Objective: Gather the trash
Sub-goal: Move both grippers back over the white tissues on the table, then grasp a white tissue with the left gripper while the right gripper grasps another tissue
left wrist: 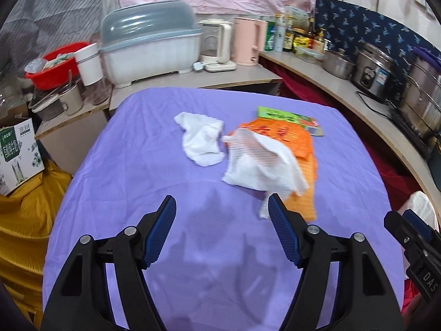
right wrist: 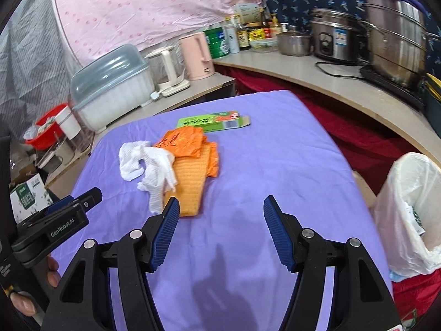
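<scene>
Left wrist view: at the bottom of the frame the left gripper (left wrist: 222, 207) has its jaws spread wide with nothing between them, over the purple cloth of the table (left wrist: 137, 182); its right fingertip sits just in front of a hanging corner of a tissue (left wrist: 261, 165). That crumpled tissue lies at centre, partly over an orange wrapper (left wrist: 300, 143), and a second tissue (left wrist: 202, 140) sits just left of it. Beyond the wrapper, touching it, lies a green box (left wrist: 289, 117). In the right wrist view the right gripper (right wrist: 220, 207) is likewise spread apart and empty, low in the frame, with the wrapper and tissues just beyond its left fingertip. At the right edge stands a bin (right wrist: 410, 215) lined with a white bag, beside the table. Farther off, a counter (right wrist: 317, 77) curves along the upper right, carrying pots, bottles and a pink kettle (right wrist: 197, 55).
</scene>
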`<move>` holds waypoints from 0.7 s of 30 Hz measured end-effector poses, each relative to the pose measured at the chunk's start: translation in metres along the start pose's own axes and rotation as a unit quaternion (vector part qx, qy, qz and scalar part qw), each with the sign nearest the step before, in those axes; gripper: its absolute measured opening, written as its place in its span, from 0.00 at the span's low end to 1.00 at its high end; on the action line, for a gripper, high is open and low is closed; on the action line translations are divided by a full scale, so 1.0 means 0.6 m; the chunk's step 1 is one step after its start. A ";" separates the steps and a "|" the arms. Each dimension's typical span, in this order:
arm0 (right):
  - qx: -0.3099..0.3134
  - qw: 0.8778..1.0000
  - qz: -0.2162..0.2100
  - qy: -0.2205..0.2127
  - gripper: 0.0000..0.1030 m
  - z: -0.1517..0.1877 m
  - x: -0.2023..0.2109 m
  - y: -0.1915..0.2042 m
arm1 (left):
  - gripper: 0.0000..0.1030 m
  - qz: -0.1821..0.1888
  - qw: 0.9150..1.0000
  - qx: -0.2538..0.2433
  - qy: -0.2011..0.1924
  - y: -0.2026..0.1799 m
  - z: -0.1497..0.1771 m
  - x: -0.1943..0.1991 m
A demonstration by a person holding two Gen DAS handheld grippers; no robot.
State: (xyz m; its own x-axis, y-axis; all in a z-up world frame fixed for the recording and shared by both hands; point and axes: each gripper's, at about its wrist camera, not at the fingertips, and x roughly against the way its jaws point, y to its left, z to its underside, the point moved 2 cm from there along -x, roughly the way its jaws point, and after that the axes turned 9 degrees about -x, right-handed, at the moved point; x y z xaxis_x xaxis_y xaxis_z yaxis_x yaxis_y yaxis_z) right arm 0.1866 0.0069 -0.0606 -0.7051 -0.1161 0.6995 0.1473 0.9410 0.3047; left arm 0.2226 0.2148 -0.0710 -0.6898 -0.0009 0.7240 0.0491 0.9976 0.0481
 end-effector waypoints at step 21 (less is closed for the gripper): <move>0.027 0.997 -0.030 0.059 0.60 0.002 -0.197 0.137 | 0.68 -0.015 0.999 0.027 0.032 0.108 -0.051 -0.144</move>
State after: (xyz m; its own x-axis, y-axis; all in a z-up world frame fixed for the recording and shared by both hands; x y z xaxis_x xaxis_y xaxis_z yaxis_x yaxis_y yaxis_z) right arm 0.2814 0.0987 -0.1192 -0.6242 -0.2059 0.7536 0.0676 0.9468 0.3147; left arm 0.3075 0.2772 -0.1093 -0.6432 -0.0336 0.7650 -0.0110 0.9993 0.0346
